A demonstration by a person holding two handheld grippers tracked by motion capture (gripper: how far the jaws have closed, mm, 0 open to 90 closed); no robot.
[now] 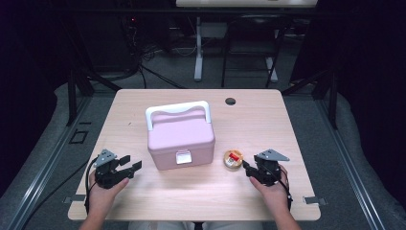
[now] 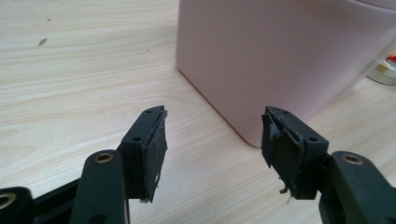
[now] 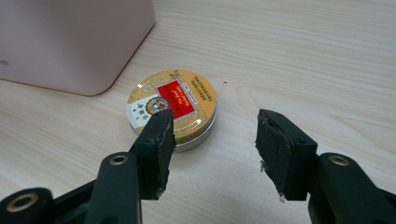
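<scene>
Little round tin [image 1: 233, 159] near the front edge of the table [image 1: 268, 115], just right of the pink box [image 1: 180, 136], flat, lid up. Right gripper [image 3: 212, 135] close behind the tin, jaws open, holding nothing. Left gripper [image 2: 212, 140] left of the box, jaws wide open, empty too.

Left gripper [image 1: 128, 166] and right gripper [image 1: 250, 168], either side of the pink plastic box [image 1: 181, 138], are matte black, each topped by a grey three-cornered plate. Brass-ringed screw holes dot the jaws; the dark pads [image 2: 156, 156] are frayed. Black cables trail back.
</scene>
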